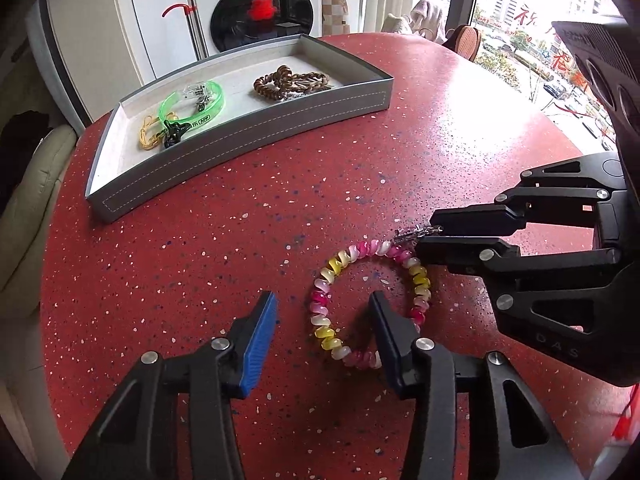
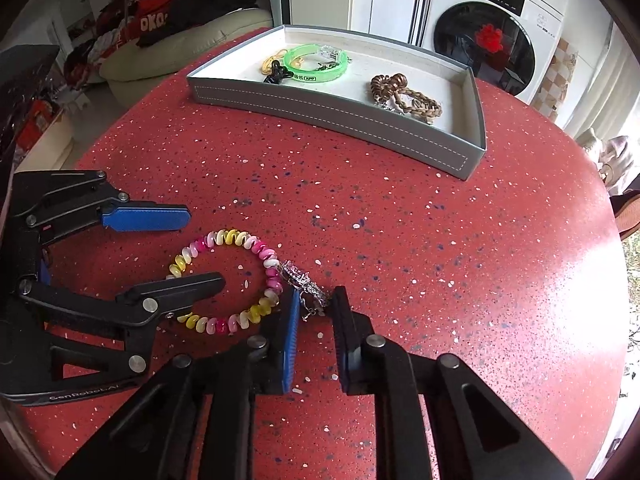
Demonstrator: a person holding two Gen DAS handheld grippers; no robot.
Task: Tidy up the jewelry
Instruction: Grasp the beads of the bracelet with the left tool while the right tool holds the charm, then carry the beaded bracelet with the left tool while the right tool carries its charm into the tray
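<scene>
A pink, yellow and white spiral bracelet [image 1: 340,264] [image 2: 236,238] lies flat on the red speckled table [image 1: 200,260]. A silver charm [image 1: 406,235] [image 2: 298,274] hangs from its side. My right gripper [image 2: 318,292] [image 1: 426,233] is shut on that charm, its tips down at the table. My left gripper [image 1: 322,298] [image 2: 205,247] stands open astride the bracelet's opposite arc, with one finger inside the loop and the blue-padded one outside. Neither pad presses on the beads.
A grey curved tray [image 1: 240,144] [image 2: 332,114] sits farther back on the table. It holds a green bangle [image 1: 192,104], brown braided pieces [image 1: 288,82] and a yellow cord [image 1: 146,136]. Beyond the table's edge are a washing machine [image 1: 260,4], a sofa and a window.
</scene>
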